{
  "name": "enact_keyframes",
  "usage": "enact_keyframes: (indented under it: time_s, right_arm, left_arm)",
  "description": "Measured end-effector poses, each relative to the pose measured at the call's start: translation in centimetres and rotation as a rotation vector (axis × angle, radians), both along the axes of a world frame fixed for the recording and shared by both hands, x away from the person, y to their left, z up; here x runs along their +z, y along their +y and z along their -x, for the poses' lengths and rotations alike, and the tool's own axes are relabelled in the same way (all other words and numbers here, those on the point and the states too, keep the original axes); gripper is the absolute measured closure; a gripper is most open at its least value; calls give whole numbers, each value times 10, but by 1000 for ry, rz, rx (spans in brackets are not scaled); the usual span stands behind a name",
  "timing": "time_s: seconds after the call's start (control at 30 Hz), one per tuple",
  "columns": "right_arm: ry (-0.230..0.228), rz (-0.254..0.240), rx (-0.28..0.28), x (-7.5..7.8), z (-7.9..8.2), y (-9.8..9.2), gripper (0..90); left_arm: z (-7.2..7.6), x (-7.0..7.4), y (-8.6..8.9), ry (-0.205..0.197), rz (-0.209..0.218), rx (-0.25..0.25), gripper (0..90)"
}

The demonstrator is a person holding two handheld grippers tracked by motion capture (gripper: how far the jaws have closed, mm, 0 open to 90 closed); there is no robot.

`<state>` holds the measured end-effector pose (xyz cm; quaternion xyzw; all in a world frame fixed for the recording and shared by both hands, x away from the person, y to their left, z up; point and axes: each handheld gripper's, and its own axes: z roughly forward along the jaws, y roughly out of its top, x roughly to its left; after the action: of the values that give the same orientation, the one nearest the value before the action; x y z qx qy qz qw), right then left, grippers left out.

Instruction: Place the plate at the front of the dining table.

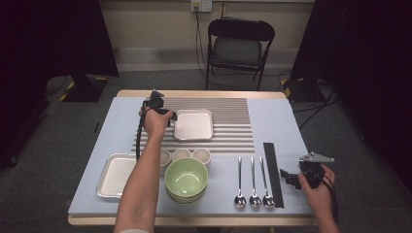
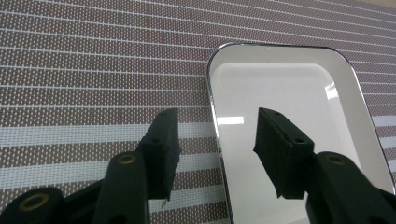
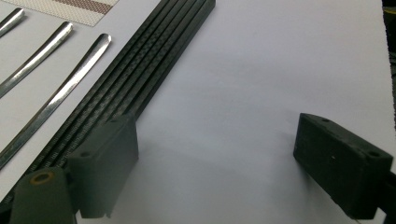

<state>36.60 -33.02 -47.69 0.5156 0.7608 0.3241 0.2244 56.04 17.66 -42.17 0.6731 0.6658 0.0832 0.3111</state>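
Near edge: right gripper (image 1: pixel 291 178), jaws wide apart, nothing between them, beside black chopsticks (image 1: pixel 272 172) and three spoons (image 1: pixel 252 183). Farther: left gripper (image 2: pixel 217 140), jaws parted astride the left rim of the metal tray (image 1: pixel 193 124), which lies flat on the striped mat (image 1: pixel 233 124).
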Motion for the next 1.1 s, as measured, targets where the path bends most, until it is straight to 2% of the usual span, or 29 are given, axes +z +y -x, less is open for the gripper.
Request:
enact_keyframes:
  time_s: [0.1, 0.3, 0.4, 0.57, 0.9, 1.1]
  right_arm:
    - [-2, 1, 1, 0, 0, 0, 129]
    - [0, 0, 1, 0, 0, 0, 128]
    - [-1, 1, 1, 0, 0, 0, 129]
    - [0, 1, 1, 0, 0, 0, 129]
    - [2, 0, 0, 0, 0, 0, 128]
    - [2, 0, 1, 0, 0, 0, 128]
  left_arm:
    - [0, -1, 1, -17, -16, -19, 427]
    - [2, -2, 2, -20, 3, -58, 322]
    - [2, -2, 2, -15, 3, -76, 311]
    - [5, 2, 4, -38, 7, -91, 283]
    - [10, 8, 8, -44, 30, -103, 239]
    - [15, 13, 10, -39, 39, -129, 230]
